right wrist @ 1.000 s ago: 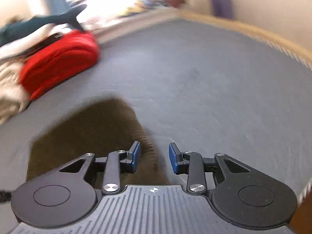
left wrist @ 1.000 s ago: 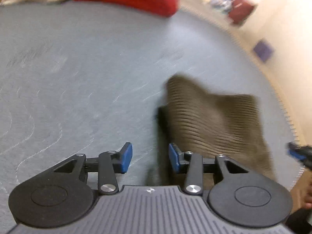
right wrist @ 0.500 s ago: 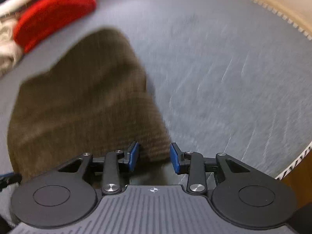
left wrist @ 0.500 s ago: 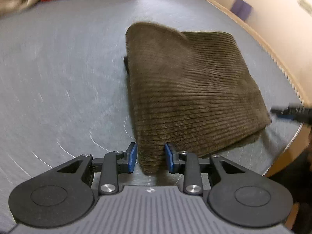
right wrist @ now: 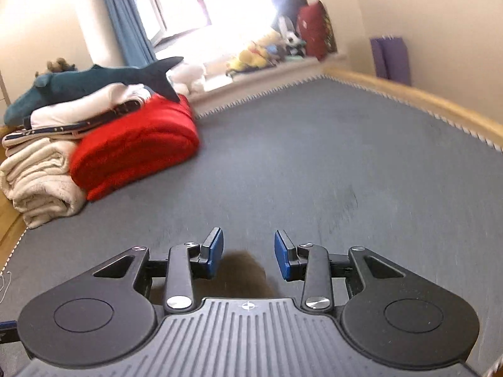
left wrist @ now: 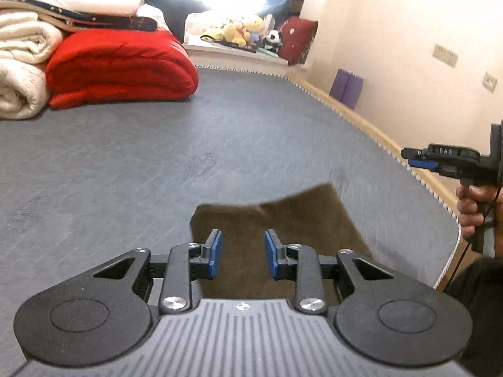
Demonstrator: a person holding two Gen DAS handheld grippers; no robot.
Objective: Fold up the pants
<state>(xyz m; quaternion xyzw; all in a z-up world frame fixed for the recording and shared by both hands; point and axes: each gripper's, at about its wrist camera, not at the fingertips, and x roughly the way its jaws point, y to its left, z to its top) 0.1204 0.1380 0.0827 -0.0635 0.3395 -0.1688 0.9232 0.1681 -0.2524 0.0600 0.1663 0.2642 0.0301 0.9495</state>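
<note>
The folded pants (left wrist: 276,223) lie flat on the grey bed (left wrist: 157,163), below both grippers. The left gripper (left wrist: 242,257) has empty fingers, now closing. The right gripper (right wrist: 248,256) is released, grasping nothing. A red blanket (left wrist: 122,66) lies at 10 o'clock.

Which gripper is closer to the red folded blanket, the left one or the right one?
Left, as far as I can judge. The left gripper, jaws closing on nothing, faces the red blanket across the grey surface. The right gripper hangs farther to the right.
</note>
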